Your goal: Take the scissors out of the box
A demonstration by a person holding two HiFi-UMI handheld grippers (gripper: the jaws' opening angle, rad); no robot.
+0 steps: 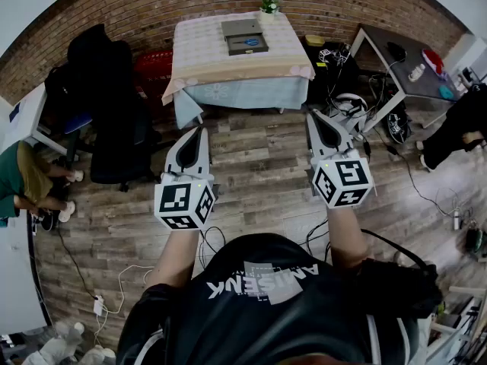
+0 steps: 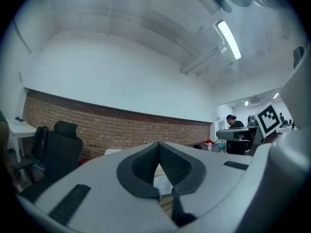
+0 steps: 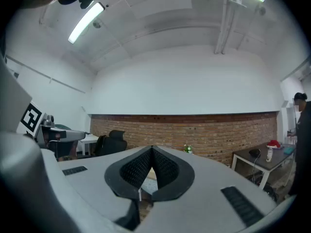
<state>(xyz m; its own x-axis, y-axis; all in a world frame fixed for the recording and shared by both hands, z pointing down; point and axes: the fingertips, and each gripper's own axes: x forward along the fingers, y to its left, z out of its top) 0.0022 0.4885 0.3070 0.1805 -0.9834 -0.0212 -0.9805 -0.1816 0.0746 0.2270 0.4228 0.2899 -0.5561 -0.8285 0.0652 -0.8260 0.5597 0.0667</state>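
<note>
A grey box (image 1: 245, 36) lies open on a table (image 1: 228, 71) covered with a pale cloth, at the far end of the room. Blue-handled scissors (image 1: 251, 42) rest inside the box. My left gripper (image 1: 202, 131) and right gripper (image 1: 313, 115) are held level over the wooden floor, well short of the table, both pointing toward it. Both are shut with nothing between the jaws. In the left gripper view the left gripper (image 2: 158, 143) shows its pads meeting at the tips. The right gripper (image 3: 152, 148) looks the same in its own view, with the table edge behind it.
A small potted plant (image 1: 268, 4) stands behind the box. A black office chair (image 1: 114, 112) and a red crate (image 1: 154, 63) are left of the table, and a dark desk (image 1: 403, 67) is at the right. A seated person (image 1: 23, 177) is at far left. Cables (image 1: 114, 280) lie on the floor.
</note>
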